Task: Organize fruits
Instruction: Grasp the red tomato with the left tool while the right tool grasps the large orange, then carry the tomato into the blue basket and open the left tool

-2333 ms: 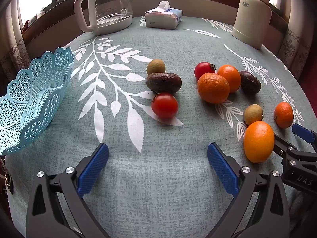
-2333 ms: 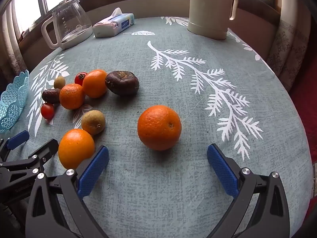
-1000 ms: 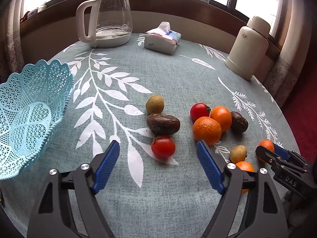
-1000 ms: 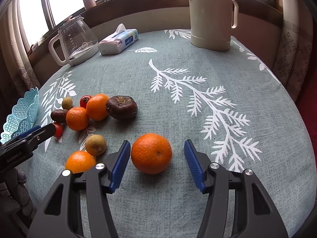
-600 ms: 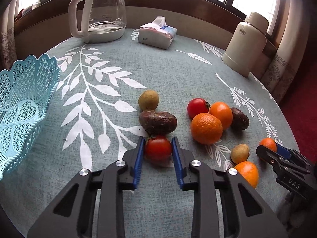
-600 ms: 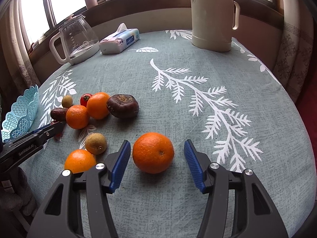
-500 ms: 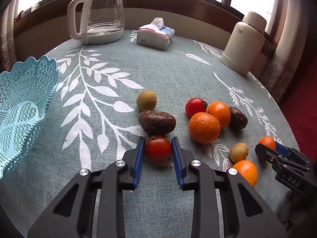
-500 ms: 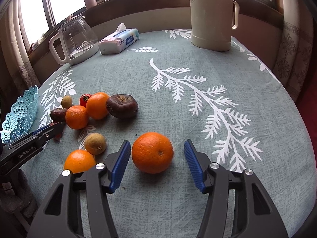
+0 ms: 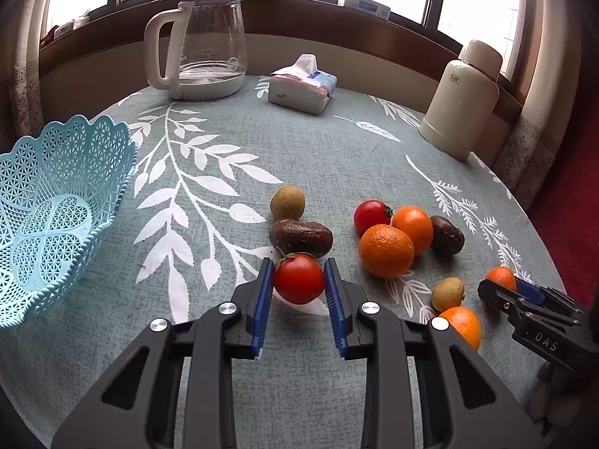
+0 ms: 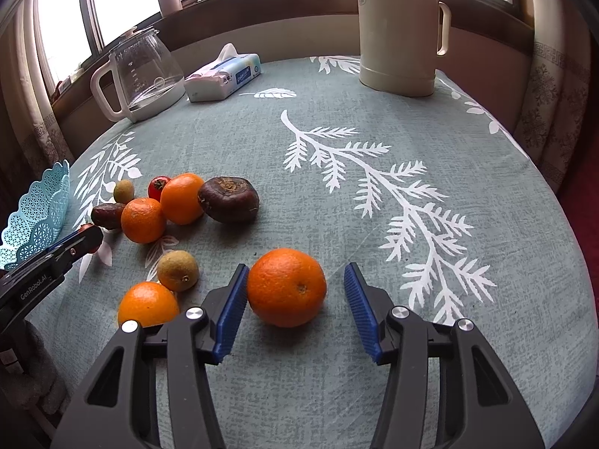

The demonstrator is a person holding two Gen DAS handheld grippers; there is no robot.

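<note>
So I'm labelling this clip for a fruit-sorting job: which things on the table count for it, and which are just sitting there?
Part of the job:
- tomato, clamped in the left gripper
- big orange, between the open fingers of the right gripper
- loose fruit pile
- blue basket, empty

Just lying about:
- glass kettle
- tissue pack
- cream flask
</note>
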